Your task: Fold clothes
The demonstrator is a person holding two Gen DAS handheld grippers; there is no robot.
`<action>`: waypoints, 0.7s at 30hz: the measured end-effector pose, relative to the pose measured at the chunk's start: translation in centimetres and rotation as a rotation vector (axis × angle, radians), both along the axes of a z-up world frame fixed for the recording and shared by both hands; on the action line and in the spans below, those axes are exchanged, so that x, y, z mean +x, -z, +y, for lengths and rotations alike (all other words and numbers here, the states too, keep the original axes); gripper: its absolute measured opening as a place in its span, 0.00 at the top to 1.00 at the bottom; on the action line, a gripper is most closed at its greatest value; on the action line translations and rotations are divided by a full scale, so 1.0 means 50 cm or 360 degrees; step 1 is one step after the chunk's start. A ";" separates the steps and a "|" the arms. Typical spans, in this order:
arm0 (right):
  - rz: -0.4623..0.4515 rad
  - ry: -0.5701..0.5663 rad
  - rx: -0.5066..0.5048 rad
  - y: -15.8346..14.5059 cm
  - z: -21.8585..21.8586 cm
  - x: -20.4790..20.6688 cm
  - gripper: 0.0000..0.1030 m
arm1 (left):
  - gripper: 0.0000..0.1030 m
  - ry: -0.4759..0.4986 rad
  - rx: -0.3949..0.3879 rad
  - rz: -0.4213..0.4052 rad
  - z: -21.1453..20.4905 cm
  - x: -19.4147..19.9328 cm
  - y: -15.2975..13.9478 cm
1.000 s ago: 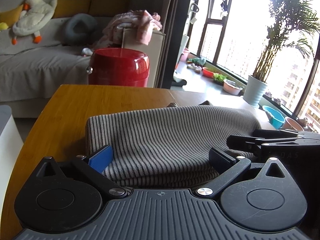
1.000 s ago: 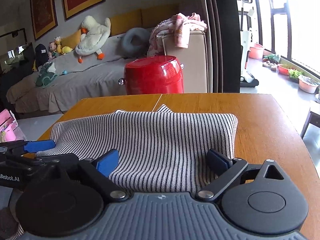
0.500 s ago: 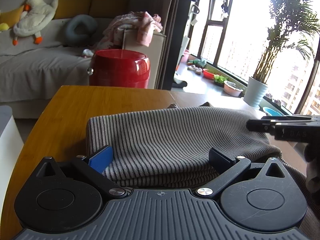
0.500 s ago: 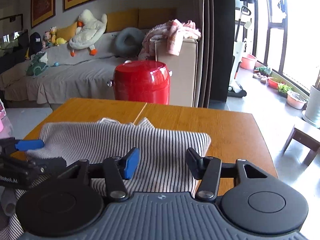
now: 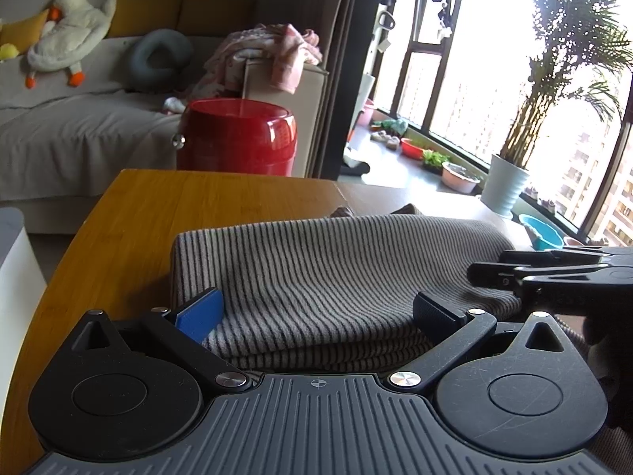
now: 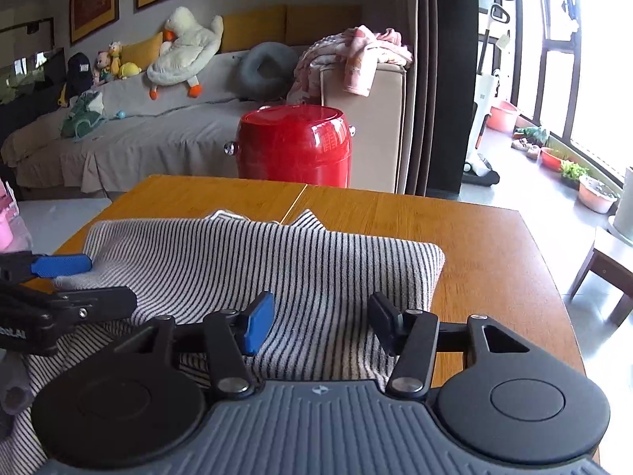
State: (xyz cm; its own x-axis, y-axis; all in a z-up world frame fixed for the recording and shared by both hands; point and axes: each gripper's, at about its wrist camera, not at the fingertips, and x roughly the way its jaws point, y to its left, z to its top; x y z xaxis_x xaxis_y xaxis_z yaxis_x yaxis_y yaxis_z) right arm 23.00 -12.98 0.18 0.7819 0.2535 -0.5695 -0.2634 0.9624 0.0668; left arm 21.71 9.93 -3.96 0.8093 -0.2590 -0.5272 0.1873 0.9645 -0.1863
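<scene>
A grey-and-black striped garment (image 5: 336, 277) lies folded into a wide band on the wooden table (image 5: 190, 206). My left gripper (image 5: 318, 312) is open wide, with the near folded edge of the garment lying between its fingers. In the right wrist view the same garment (image 6: 257, 261) spreads across the table (image 6: 474, 245). My right gripper (image 6: 322, 322) hangs over its near right part, jaws about half apart, with cloth under the gap. Each gripper shows in the other's view: the right gripper (image 5: 490, 267) at the garment's right end, the left gripper (image 6: 75, 283) at its left end.
A red drum-shaped container (image 6: 294, 146) stands on the floor just beyond the table's far edge. Behind it are a sofa (image 6: 138, 138) with plush toys and a beige cabinet (image 6: 368, 118) draped with pink cloth. A white object (image 5: 12, 277) sits left of the table.
The right gripper's jaws have narrowed from wide apart to about half apart, and it shifted towards the garment's right part. The left gripper has stayed put and wide open.
</scene>
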 end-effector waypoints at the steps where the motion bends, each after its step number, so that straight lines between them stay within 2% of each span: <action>1: 0.0005 0.0016 0.0031 -0.004 -0.010 -0.005 0.48 | 0.00 0.0000 0.0001 0.0000 0.000 0.000 0.000; 3: 0.0057 0.0026 0.0045 0.010 -0.026 -0.008 0.49 | 0.00 0.0000 0.0003 -0.0001 -0.001 0.000 0.000; 5: 0.0027 0.0011 0.0012 0.025 -0.028 -0.018 0.49 | 0.00 0.0000 0.0007 -0.0002 -0.002 -0.001 0.000; 12: -0.0049 -0.0023 -0.0041 -0.008 -0.001 -0.023 0.48 | 0.00 -0.0004 0.0004 -0.0004 -0.004 -0.002 0.000; 16: -0.0075 0.0019 0.0044 -0.021 0.000 0.005 0.48 | 0.00 -0.0004 0.0001 -0.0003 -0.004 -0.003 -0.001; 18: 0.0021 0.0038 0.0080 0.001 -0.003 0.035 0.48 | 0.00 -0.0004 -0.0003 -0.0003 -0.003 -0.003 -0.001; 21: 0.0008 0.0015 -0.0002 0.030 0.010 0.043 0.45 | 0.00 -0.0003 -0.0010 -0.0005 -0.001 -0.003 -0.001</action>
State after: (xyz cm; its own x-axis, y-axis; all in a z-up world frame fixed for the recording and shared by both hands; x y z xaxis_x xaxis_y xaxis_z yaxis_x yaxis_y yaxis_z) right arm 25.14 -12.46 -1.32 0.7812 0.2454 -0.5740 -0.2541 0.9649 0.0667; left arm 21.56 9.88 -3.90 0.8115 -0.2608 -0.5229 0.1859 0.9636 -0.1920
